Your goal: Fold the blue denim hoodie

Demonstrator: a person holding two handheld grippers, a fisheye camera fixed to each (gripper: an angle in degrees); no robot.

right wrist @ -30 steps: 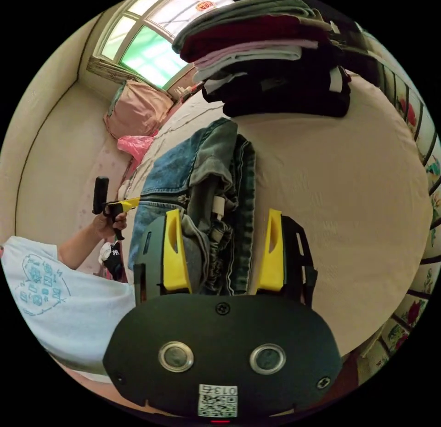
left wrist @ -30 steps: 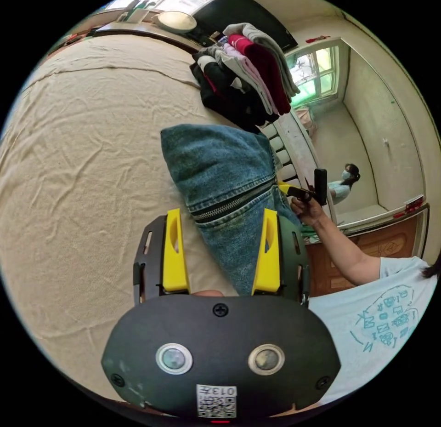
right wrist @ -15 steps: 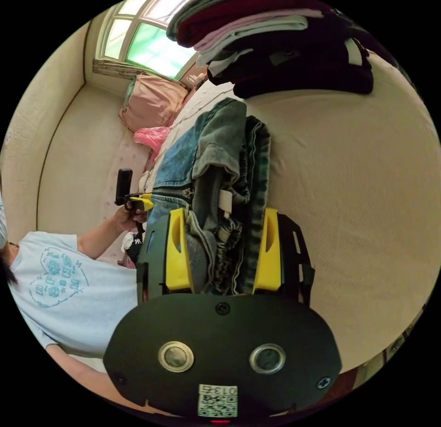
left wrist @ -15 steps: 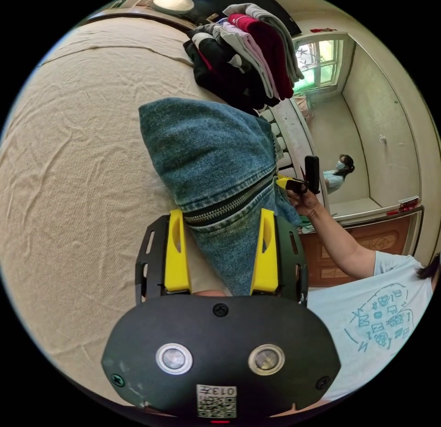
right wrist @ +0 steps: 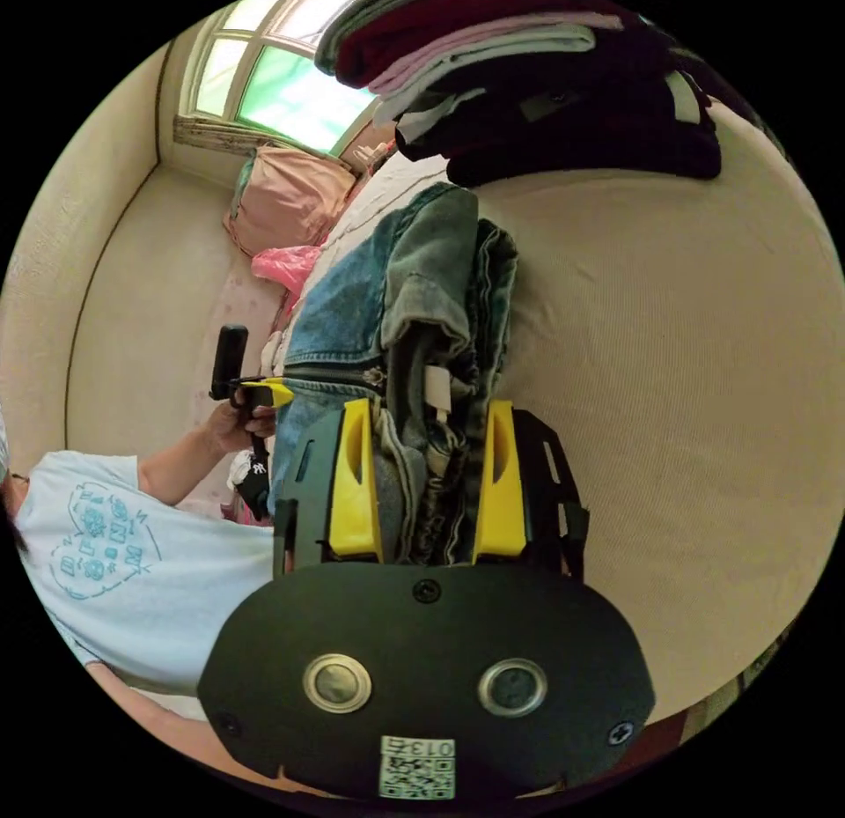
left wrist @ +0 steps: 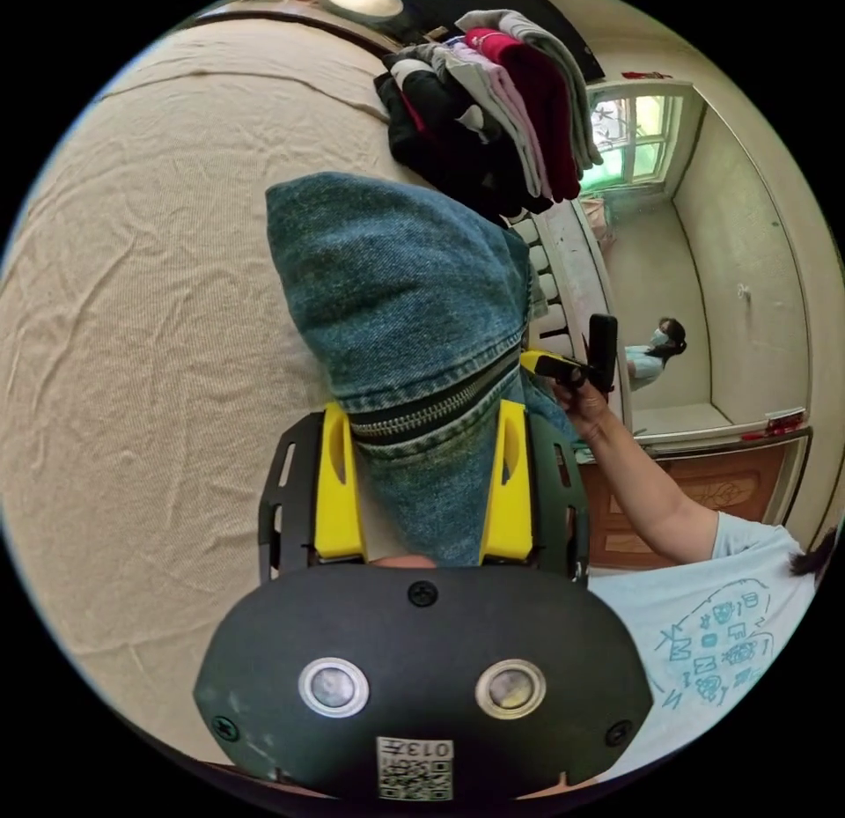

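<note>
On the beige bedsheet (left wrist: 150, 325) sits the blue denim hoodie (left wrist: 396, 290), already folded down into a thick bundle. From the left gripper view its long axis runs from about 6 o'clock up to 12, with the narrower end toward the camera and the wide rounded end pointing away toward the stack of folded clothes (left wrist: 493, 105) at 1 o'clock. A metal zipper (left wrist: 431, 400) cuts across it at a slant.

The left gripper (left wrist: 422, 483) has the narrow end sitting between its yellow jaws, both of which look to be touching the denim, so I'd call it clamped on the hoodie. The right gripper (right wrist: 427, 483) is pinched in on the layered edge of the hoodie (right wrist: 422, 325) too, and here you can see the stacked folds edge-on, running 6 to 12 o'clock.

Hard-to-see stuff: the bit of denim right at the jaw roots is hidden behind each gripper's black body. The person's head is cut off at the frame edge, just an arm and a pale shirt (right wrist: 114, 571) show. The other gripper (left wrist: 581, 360) in the person's hand is small, can't tell its jaws from there. The shirt has a teal print, not readable. Each gripper body carries a small code sticker
</note>
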